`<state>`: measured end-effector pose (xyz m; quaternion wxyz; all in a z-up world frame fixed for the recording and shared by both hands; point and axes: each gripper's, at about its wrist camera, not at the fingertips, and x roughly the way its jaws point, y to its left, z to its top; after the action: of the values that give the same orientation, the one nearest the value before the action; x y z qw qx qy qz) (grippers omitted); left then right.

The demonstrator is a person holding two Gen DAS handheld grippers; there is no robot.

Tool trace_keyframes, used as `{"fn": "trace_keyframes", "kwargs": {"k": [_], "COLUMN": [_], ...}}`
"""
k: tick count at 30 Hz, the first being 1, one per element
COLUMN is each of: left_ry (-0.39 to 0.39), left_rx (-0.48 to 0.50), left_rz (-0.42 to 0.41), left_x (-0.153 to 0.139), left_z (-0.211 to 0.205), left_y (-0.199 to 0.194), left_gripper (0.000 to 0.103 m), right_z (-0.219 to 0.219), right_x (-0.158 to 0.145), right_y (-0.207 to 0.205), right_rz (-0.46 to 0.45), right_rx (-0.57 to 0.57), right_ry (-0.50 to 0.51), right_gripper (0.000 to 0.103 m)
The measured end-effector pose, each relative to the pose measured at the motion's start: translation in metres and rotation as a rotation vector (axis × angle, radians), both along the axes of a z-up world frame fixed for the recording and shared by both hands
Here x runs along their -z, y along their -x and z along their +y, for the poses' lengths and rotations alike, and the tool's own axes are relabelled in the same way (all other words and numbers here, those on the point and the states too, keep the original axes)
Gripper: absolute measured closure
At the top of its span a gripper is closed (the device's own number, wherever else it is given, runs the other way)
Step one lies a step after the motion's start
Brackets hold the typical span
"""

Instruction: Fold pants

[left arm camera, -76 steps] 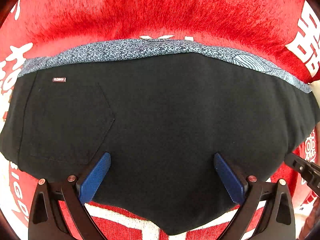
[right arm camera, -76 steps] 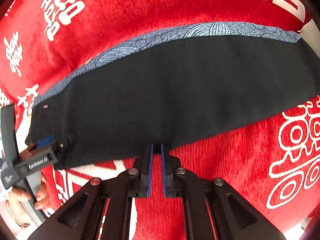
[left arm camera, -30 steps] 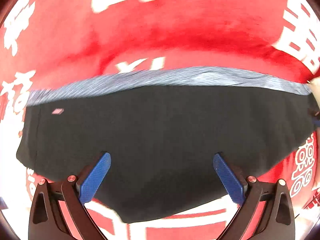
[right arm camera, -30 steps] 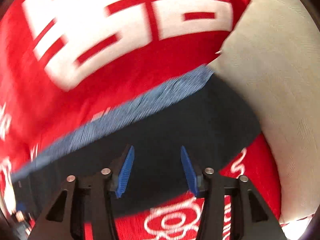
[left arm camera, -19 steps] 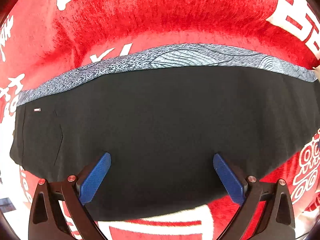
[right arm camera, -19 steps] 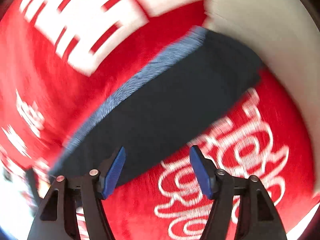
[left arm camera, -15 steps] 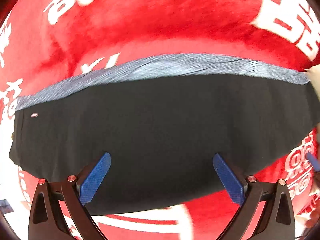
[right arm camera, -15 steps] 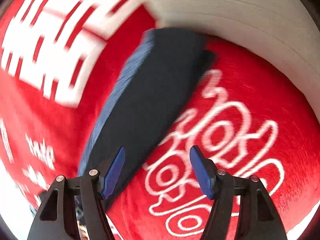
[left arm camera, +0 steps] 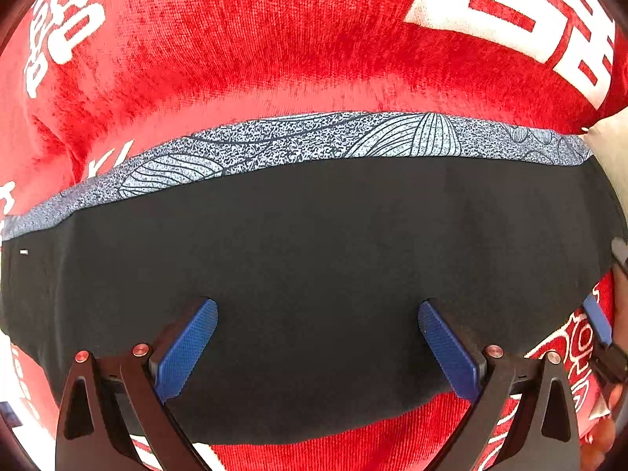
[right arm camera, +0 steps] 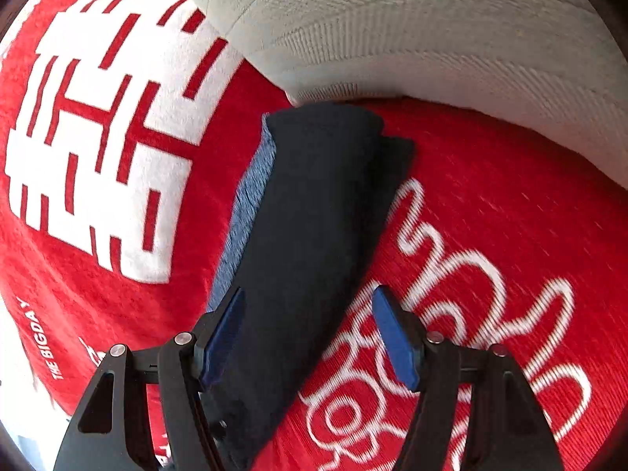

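Observation:
The black pants (left arm camera: 314,259) lie flat, folded lengthwise, on a red blanket, with a blue-grey patterned inner layer (left arm camera: 298,145) showing along the far edge. My left gripper (left arm camera: 317,337) is open and empty over the pants' near edge. My right gripper (right arm camera: 308,333) is open and empty above the leg end of the pants (right arm camera: 314,212), looking along their length. The right gripper's blue finger (left arm camera: 596,320) shows at the right edge of the left wrist view.
The red blanket (right arm camera: 490,243) with white characters covers the surface. A pale grey cushion (right arm camera: 412,27) sits right behind the leg end of the pants. It also shows at the right edge of the left wrist view (left arm camera: 614,145).
My right gripper let go of the pants' near edge, opened, and swung round to the leg end by the cushion. My left gripper stayed open and slid right along the pants.

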<state>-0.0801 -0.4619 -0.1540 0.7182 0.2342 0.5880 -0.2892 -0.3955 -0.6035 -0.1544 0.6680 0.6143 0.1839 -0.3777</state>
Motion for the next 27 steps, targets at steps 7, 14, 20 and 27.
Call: {"fn": "trace_keyframes", "kwargs": {"k": [7, 14, 20, 27], "left_ry": [0.008, -0.013, 0.091, 0.140], "left_rx": [0.024, 0.014, 0.065, 0.108], "left_rz": [-0.026, 0.011, -0.029, -0.148], "left_x": [0.002, -0.010, -0.042, -0.006], "left_z": [-0.001, -0.006, -0.027, -0.022], "left_y": [0.002, 0.002, 0.019, 0.058], "left_gripper": [0.000, 0.013, 0.021, 0.019], "right_z": [-0.019, -0.038, -0.043, -0.022], "right_x": [0.004, 0.005, -0.013, -0.062], "right_y": [-0.011, -0.034, -0.047, -0.079], "right_rz": [-0.058, -0.005, 0.115, 0.137], "right_rx": [0.016, -0.067, -0.193, -0.326], "right_ry": [0.034, 0.026, 0.027, 0.183], "right_gripper": [0.031, 0.047, 0.088, 0.090]}}
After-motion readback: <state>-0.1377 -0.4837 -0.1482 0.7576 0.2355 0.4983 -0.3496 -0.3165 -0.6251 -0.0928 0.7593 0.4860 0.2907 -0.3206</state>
